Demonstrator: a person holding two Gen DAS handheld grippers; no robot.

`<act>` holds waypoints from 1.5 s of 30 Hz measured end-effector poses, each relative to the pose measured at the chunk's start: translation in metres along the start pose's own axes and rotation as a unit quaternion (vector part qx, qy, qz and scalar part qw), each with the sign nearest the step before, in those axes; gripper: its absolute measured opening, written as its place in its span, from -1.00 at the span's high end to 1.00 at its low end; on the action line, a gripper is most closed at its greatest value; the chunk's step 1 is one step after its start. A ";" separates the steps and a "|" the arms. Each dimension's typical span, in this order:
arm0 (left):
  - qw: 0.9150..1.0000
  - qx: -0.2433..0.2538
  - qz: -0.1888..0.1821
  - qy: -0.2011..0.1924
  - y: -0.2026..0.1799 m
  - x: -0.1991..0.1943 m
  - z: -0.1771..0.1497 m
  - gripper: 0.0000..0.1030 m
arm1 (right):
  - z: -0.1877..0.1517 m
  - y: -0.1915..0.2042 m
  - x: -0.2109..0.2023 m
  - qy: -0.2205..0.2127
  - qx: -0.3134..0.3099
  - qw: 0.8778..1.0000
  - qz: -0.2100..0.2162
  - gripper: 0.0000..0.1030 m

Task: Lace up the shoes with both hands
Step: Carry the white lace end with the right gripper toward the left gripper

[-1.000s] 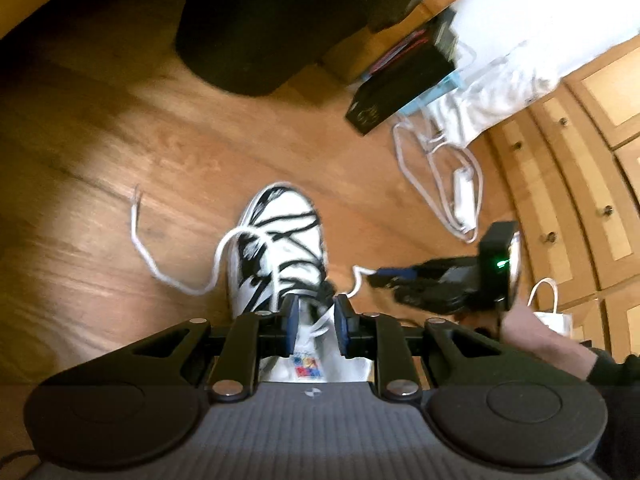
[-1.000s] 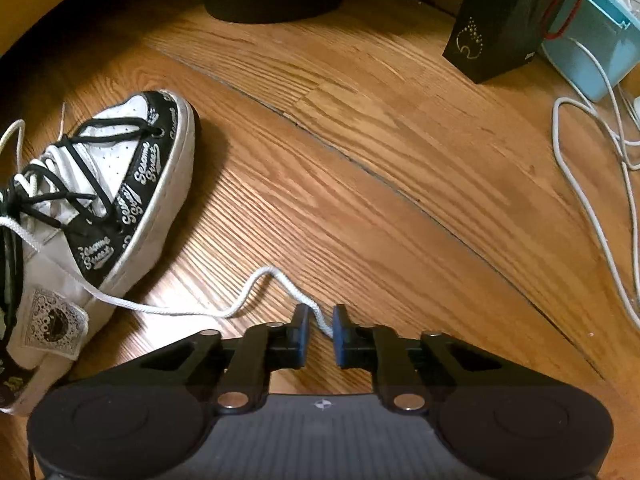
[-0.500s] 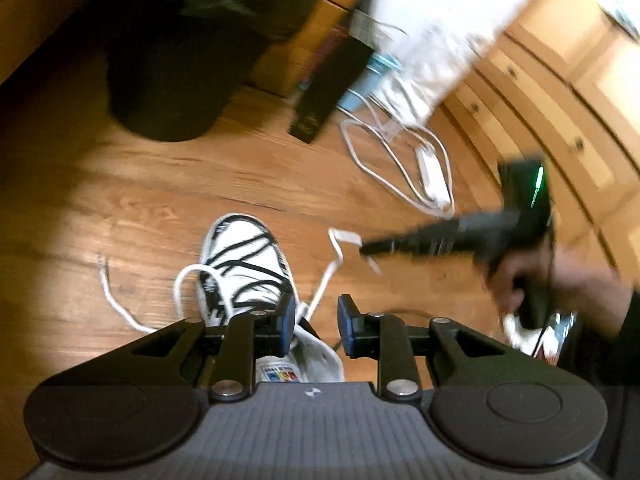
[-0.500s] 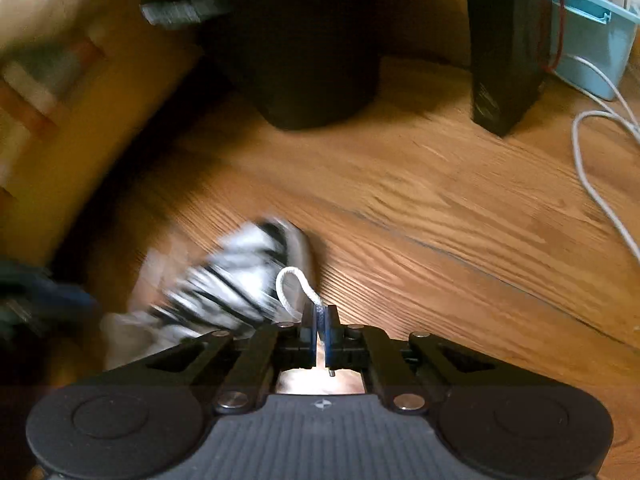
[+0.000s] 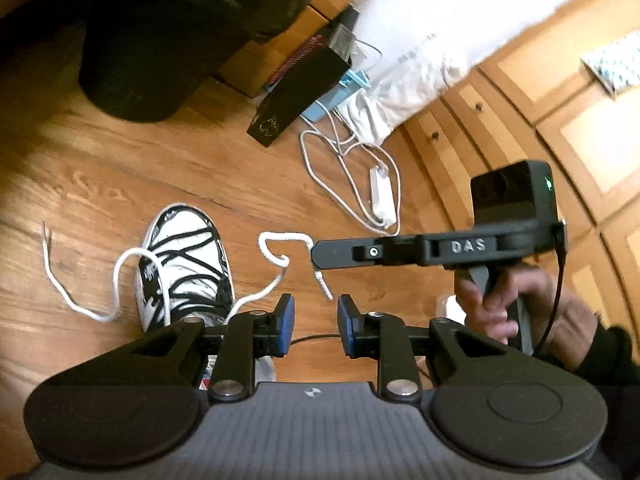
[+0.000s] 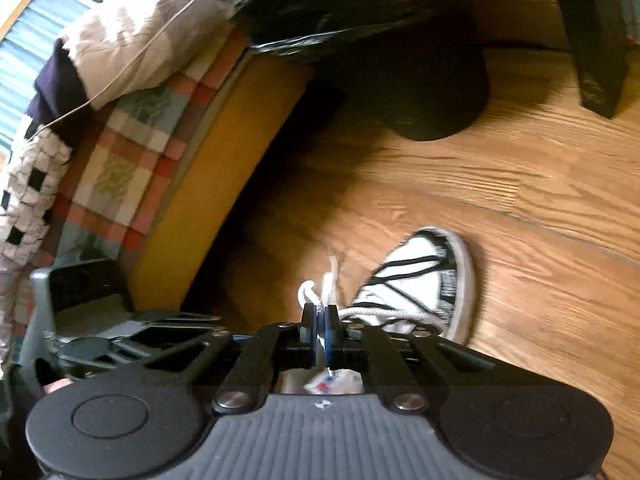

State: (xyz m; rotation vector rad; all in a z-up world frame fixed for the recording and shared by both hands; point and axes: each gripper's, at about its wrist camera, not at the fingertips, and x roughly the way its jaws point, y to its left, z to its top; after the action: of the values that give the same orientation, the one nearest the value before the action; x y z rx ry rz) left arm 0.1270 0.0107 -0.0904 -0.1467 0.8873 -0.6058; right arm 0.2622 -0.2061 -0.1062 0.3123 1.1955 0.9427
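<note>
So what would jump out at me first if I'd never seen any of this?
Probably the black-and-white sneaker on the wooden floor, one white lace lifted into the air. The right tongs are shut on that lace, held out sideways by a hand at the right. The left tongs wait open just below it, and a tangle of white cable lies further back.
</note>
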 end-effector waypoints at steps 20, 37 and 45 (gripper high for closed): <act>0.962 0.262 0.068 0.036 -0.055 0.011 -0.010 0.49 | -0.052 0.065 0.013 0.137 -0.332 0.927 -0.109 0.92; 0.937 0.334 0.056 0.086 -0.073 0.024 -0.032 0.50 | -0.077 0.087 0.027 0.173 -0.414 0.887 -0.106 0.92; 0.921 0.373 0.049 0.096 -0.082 0.033 -0.042 0.52 | -0.083 0.100 0.025 0.181 -0.432 0.879 -0.087 0.92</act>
State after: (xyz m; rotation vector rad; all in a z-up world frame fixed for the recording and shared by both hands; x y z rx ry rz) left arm 0.0747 -0.0697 -0.1100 0.6546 0.7910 -0.8360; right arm 0.1441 -0.1490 -0.0874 -0.7067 0.9903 1.3087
